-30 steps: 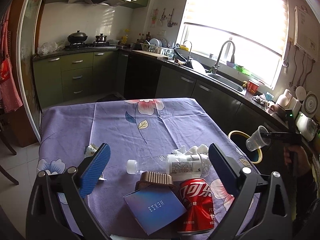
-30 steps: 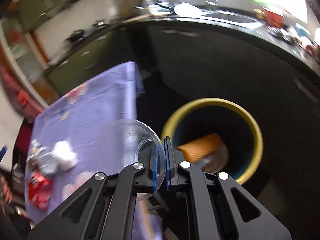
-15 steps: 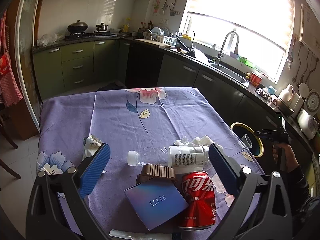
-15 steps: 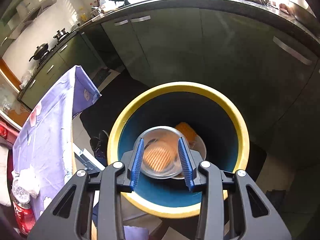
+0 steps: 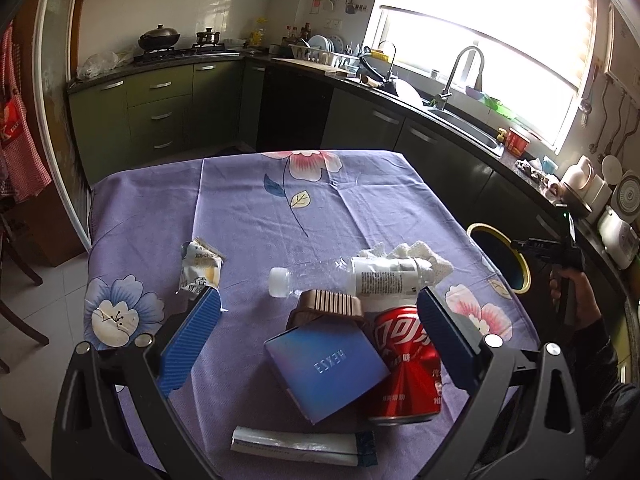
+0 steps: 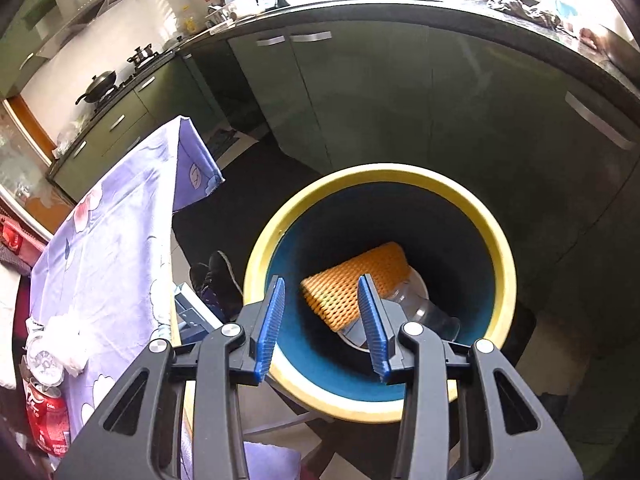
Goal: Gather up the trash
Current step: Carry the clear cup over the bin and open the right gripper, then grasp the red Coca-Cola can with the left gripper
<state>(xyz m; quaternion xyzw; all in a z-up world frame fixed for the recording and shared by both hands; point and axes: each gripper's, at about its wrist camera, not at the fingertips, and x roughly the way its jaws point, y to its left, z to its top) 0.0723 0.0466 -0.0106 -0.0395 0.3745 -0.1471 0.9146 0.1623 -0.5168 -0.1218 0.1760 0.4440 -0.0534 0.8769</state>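
Green kitchen cabinets (image 5: 160, 96) run along the far wall behind a table covered in a purple floral tablecloth (image 5: 248, 208), with a sink (image 5: 468, 128) under the bright window on the right. On the cloth's left side lies a crumpled snack wrapper (image 5: 200, 268), just beyond the left blue pad of my left gripper (image 5: 316, 332), whose jaws stand wide apart and hold nothing. Between those jaws, from my left-hand camera, I see a clear plastic bottle (image 5: 352, 276) lying on its side with its white cap pointing left, a brown ribbed object (image 5: 326, 308) just in front of it, and a blue box (image 5: 326, 368) leaning against that object. Right beside the box a red cola can (image 5: 408, 364) lies on its side, close to the gripper's right pad. Crumpled white tissue (image 5: 412, 254) sits behind the bottle, touching it. Nearest me, a flat silver sachet (image 5: 300, 446) lies along the table edge.

Off the table's right edge stands a yellow-rimmed trash bin (image 6: 500, 260) with a dark blue inside. My right gripper (image 6: 322, 320) hangs over its mouth with jaws apart and nothing between them. In the bin's bottom rest an orange foam net sleeve (image 6: 352, 284) and a clear plastic cup (image 6: 420, 304) on its side, partly under the sleeve.
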